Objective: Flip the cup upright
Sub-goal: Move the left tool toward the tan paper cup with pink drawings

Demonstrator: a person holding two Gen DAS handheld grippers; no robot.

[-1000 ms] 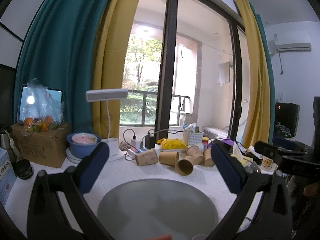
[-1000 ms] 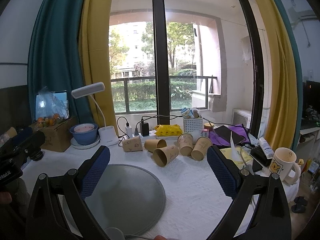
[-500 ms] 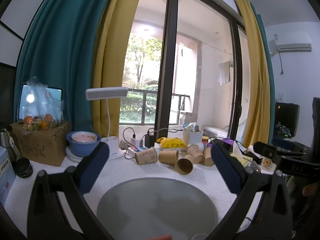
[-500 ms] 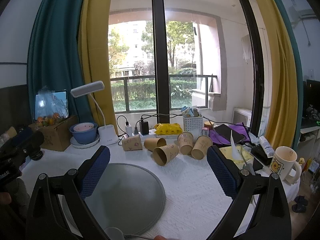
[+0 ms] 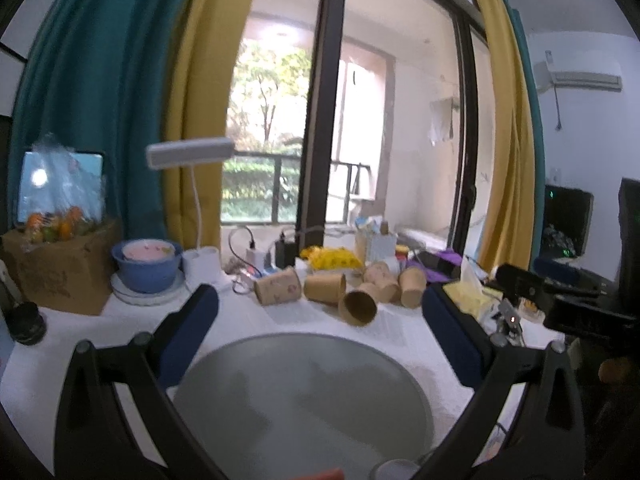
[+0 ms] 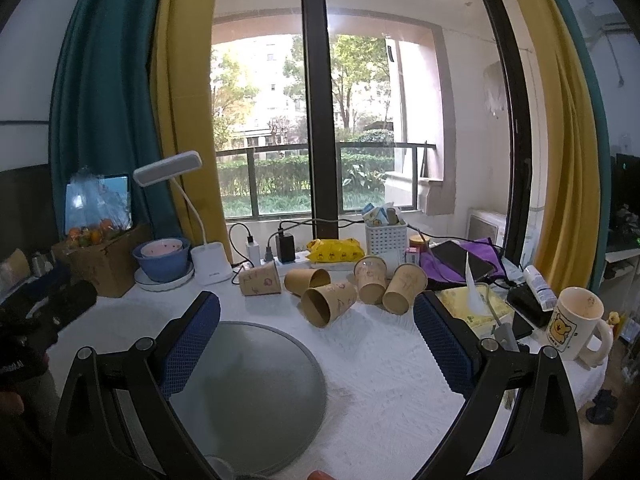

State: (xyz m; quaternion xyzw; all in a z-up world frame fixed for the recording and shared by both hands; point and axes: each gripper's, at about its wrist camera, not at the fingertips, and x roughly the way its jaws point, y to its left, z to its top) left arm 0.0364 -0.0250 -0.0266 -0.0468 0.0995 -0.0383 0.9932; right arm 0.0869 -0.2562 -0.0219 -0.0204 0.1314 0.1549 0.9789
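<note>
we held both grippers back over the near edge of the desk (image 6: 380, 380), each spread wide and grasping nothing — the left gripper (image 5: 320, 336) and the right gripper (image 6: 316, 336) framing the work ahead. five paper cups lay tipped in a cluster at twelve o'clock, beyond the grey round mat (image 6: 248, 384); the nearest cup (image 6: 328, 303) faced us mouth-first, likely the easiest to grasp — no flip begun yet.
</note>
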